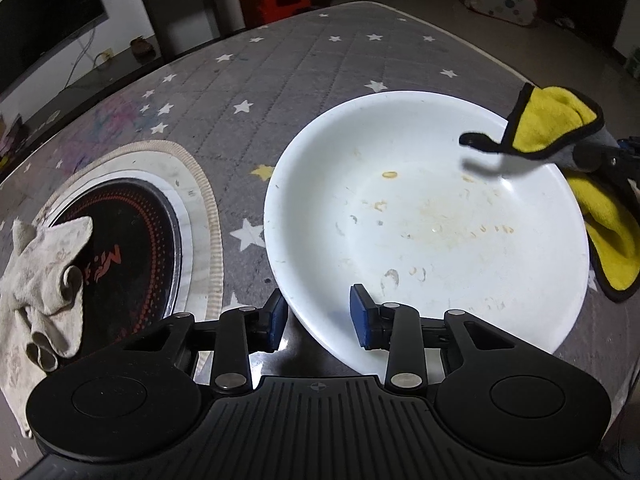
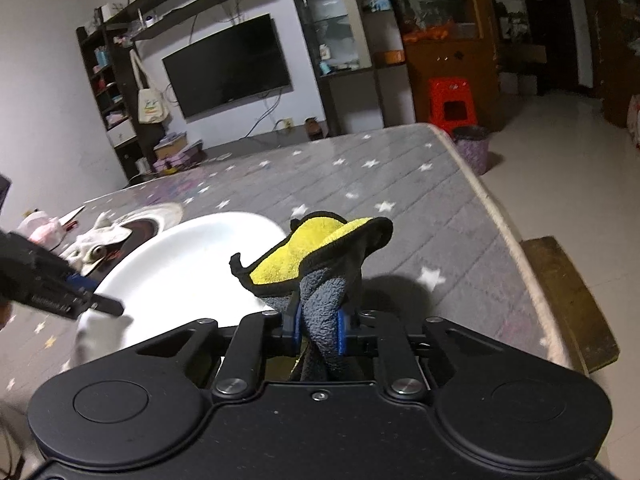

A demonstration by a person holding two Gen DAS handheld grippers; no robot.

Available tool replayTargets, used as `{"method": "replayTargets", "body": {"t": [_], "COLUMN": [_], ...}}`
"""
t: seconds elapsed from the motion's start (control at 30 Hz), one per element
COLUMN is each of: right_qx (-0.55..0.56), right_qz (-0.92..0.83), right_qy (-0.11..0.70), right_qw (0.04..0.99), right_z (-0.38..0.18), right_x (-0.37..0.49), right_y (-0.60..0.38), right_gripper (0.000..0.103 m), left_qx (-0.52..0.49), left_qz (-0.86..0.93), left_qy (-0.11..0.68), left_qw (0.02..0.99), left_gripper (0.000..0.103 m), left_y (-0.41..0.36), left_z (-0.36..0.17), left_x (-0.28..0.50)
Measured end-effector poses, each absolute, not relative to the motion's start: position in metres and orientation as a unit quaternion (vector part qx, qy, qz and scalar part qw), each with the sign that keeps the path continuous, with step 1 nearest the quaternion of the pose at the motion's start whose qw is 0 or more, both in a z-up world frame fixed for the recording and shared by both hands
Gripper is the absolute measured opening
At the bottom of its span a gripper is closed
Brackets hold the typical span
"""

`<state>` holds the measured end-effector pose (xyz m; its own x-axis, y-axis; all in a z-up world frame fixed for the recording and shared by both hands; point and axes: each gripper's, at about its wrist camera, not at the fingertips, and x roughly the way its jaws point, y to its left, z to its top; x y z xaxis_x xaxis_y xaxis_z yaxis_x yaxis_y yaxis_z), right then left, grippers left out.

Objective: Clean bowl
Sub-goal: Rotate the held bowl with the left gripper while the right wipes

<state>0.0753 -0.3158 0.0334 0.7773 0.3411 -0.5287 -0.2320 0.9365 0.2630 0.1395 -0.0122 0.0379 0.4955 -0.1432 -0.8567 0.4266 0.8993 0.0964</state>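
1. Bowl [image 1: 420,216] sits wide and white on the counter [image 1: 280,80], which wears a grey quilted cover with white stars; the bowl's inside is smeared with dried yellowish food marks across the bottom and lower wall.
2. Left tool [image 1: 320,318] is at the bowl's near rim, blue pads spread apart: one pad is outside the rim, the other is inside above the bowl wall. Nothing is pinched yet, and whether either pad touches the rim is hard to tell.
3. Right tool [image 2: 318,330] has its pads pressed onto a cloth [image 2: 320,256], yellow on one face, grey on the other, with black edging. The grey part is bunched between the pads and the yellow part fans out above them.
4. From the left wrist view, that cloth [image 1: 560,128] hangs at the bowl's far right rim, one black-edged corner poking over the bowl's inside, the rest draping outside.
5. Left of the bowl, a round black cooktop [image 1: 124,256] with red dots is set into the counter, ringed in beige.
6. A crumpled pale rag [image 1: 40,280] lies partly over that cooktop.
7. Beyond the counter, a red stool [image 2: 452,100] stands on the floor, and a dark television [image 2: 228,64] hangs on the wall.
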Motion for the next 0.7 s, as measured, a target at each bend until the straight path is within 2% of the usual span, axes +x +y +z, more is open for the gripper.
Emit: {"method": "replayTargets", "body": {"t": [0.27, 0.7], "right_qx": [0.154, 0.154], "right_qz": [0.149, 0.149], "right_qy": [0.298, 0.297], "right_qw": [0.93, 0.931], "right_z": [0.022, 0.025], "right_x": [0.097, 0.142], "right_y": [-0.316, -0.303], "right_gripper": [0.017, 0.017], "left_qx": [0.18, 0.208], "left_qz": [-0.169, -0.175], "left_qy": [0.465, 0.455], "left_qw": [0.85, 0.848], "left_gripper": [0.039, 0.042], "left_y": [-0.019, -0.024], "left_z": [0.035, 0.033], "left_x": [0.143, 0.15]}}
